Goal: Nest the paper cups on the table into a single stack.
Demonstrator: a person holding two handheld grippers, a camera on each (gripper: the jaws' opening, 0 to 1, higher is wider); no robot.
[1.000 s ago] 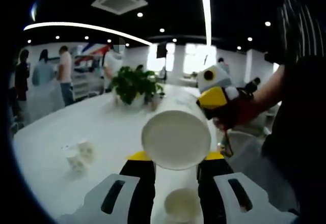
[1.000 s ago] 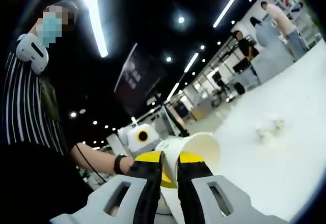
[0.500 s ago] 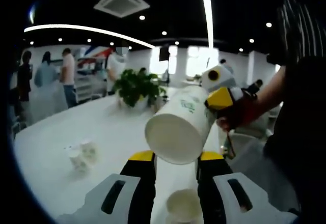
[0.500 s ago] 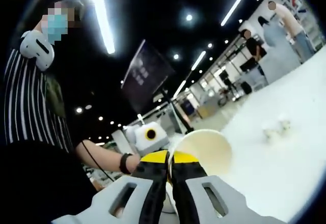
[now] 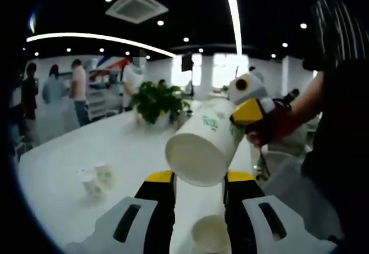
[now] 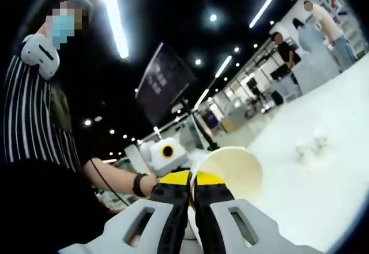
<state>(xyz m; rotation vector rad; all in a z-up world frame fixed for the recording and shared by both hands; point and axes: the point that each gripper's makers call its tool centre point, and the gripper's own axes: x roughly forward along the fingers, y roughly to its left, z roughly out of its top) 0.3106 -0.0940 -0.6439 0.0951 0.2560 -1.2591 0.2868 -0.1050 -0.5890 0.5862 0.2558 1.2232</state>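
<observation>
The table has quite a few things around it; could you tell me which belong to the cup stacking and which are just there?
Job:
held paper cup
cup on the table
two small cups
right gripper

Just there:
potted plant
people standing behind

A potted plant (image 5: 154, 99) stands on the far table edge — people (image 5: 76, 89) beyond, ceiling lights (image 6: 109, 11) overhead.

Green print on paper cup (image 5: 203, 146) too blurred to read; hanging dark sign (image 6: 163, 83) likewise illegible.
</observation>
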